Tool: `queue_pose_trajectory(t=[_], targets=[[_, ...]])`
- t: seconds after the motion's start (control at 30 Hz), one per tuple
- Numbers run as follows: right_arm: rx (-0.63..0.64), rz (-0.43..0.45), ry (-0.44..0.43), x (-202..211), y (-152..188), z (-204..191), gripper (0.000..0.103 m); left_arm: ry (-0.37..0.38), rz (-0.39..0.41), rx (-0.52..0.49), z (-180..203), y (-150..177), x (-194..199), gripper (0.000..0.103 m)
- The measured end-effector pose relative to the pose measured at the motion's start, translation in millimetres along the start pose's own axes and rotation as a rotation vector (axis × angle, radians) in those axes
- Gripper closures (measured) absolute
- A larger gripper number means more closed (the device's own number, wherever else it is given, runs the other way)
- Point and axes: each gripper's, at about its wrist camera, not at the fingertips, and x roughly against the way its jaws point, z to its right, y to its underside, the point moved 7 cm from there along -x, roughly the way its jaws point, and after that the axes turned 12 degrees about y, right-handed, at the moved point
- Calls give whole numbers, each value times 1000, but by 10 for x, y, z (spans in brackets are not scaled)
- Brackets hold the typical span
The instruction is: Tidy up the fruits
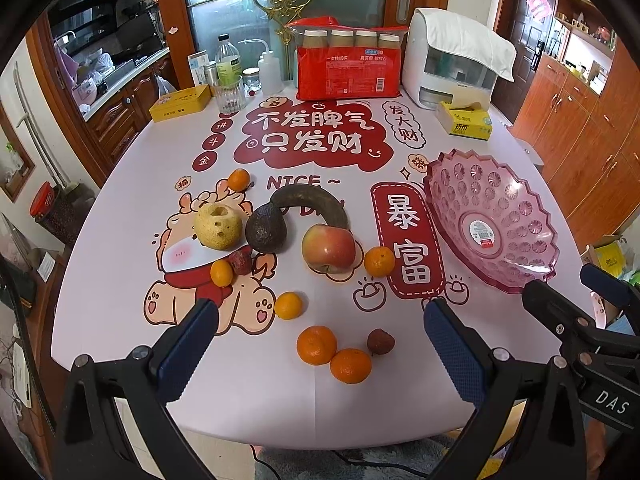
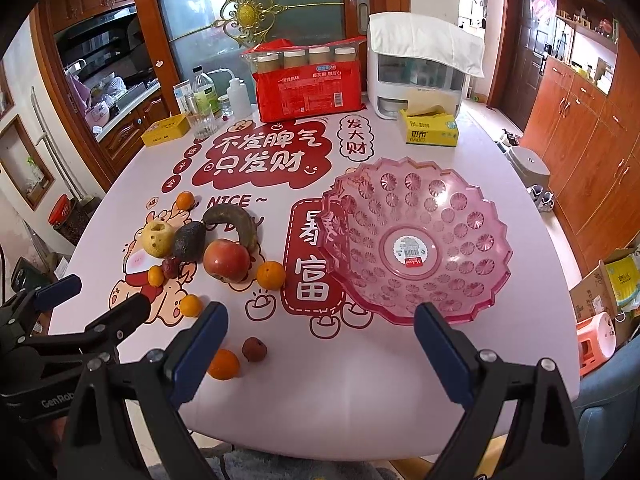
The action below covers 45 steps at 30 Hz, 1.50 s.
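Nearest the cameras, both grippers hung over the table's [image 2: 340, 408] front edge w/ nothing between the pads: left gripper [image 1: 320, 344] spread wide, right gripper [image 2: 320, 344] likewise. Right gripper's left finger [image 2: 196, 356] cut off part of an orange [image 2: 226, 365]; the left wrist view showed two oranges [image 1: 334, 354] touching there, w/ a lychee [image 1: 381, 341] just beside. Farther back sat loose small oranges, an apple [image 1: 329, 247], an avocado [image 1: 266, 229], a dark curved fruit [image 1: 312, 200] (prob. an overripe banana, hard to tell) and a pitted yellow fruit [image 1: 218, 226] of unclear kind. Right of the fruit stood a pink plastic bowl [image 2: 472, 208], holding only a label sticker at its centre. At the far edge: a red pack [image 1: 347, 74] w/ four capped bottles, a tissue box [image 1: 464, 120], a cloth-draped white appliance [image 1: 452, 64].
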Motion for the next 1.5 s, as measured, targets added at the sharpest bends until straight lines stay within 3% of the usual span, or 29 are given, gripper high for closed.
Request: queue_pose_trajectory(t=[0.87,1.23,1.5], targets=[[-3,-18,-1,-62,-3,-42,8,3,-16,1,-155,88,-51,1],[-20,-24,15,-52,-57,-366,8,9,-41,-33,-466,-146,14,1],[-72,-34,28,-65,-171,-706,10,-12,-32,-77,-940,-428,113,1]])
